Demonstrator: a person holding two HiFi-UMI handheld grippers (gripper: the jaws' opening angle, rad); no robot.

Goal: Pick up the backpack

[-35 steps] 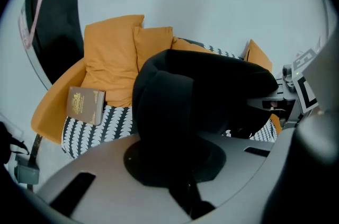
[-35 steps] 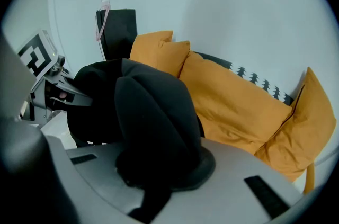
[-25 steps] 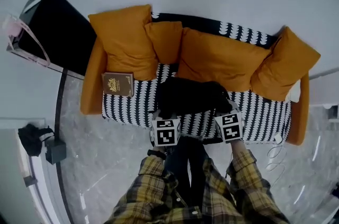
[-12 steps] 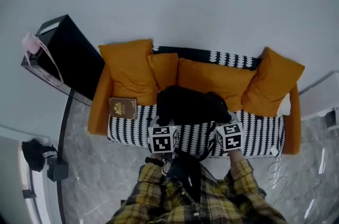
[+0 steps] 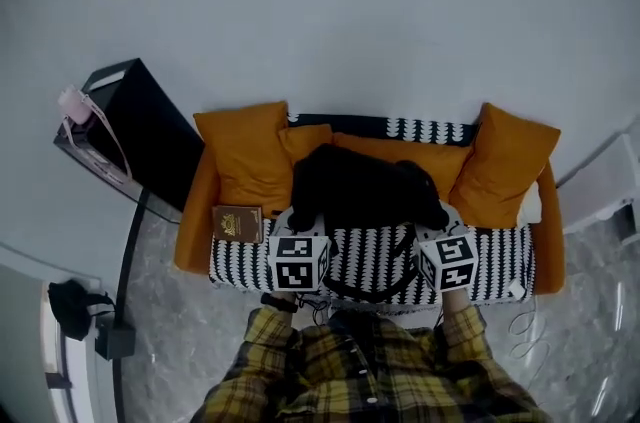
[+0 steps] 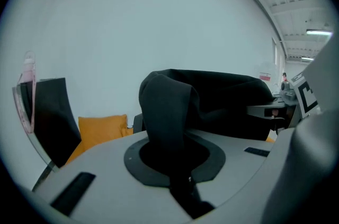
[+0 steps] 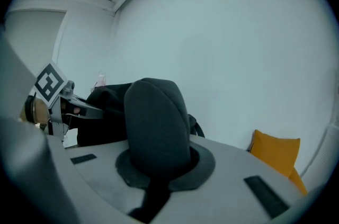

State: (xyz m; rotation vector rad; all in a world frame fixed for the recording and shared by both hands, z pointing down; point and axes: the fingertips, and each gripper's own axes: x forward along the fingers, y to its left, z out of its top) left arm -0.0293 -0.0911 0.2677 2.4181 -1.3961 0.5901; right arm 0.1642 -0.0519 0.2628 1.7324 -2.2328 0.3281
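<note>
The black backpack point(image 5: 365, 191) hangs in the air in front of the sofa's back cushions, held up at both sides. My left gripper point(image 5: 302, 231) is shut on a fold of its black fabric point(image 6: 167, 112) at the left side. My right gripper point(image 5: 436, 231) is shut on a padded black strap point(image 7: 156, 122) at the right side. A loose strap loop point(image 5: 365, 291) dangles below the bag between the two marker cubes. In each gripper view the fabric bulges up out of the closed jaws, and the other gripper shows beyond the bag.
Below the bag stands a sofa with a black-and-white patterned seat point(image 5: 500, 251) and orange cushions point(image 5: 245, 161). A brown book point(image 5: 238, 223) lies at its left end. A black cabinet point(image 5: 140, 136) with a pink item point(image 5: 75, 103) stands to the left. A dark bundle point(image 5: 70, 306) lies on the floor.
Both grippers have risen together with the backpack, which has come up off the sofa seat. Its strap loop now hangs free below it.
</note>
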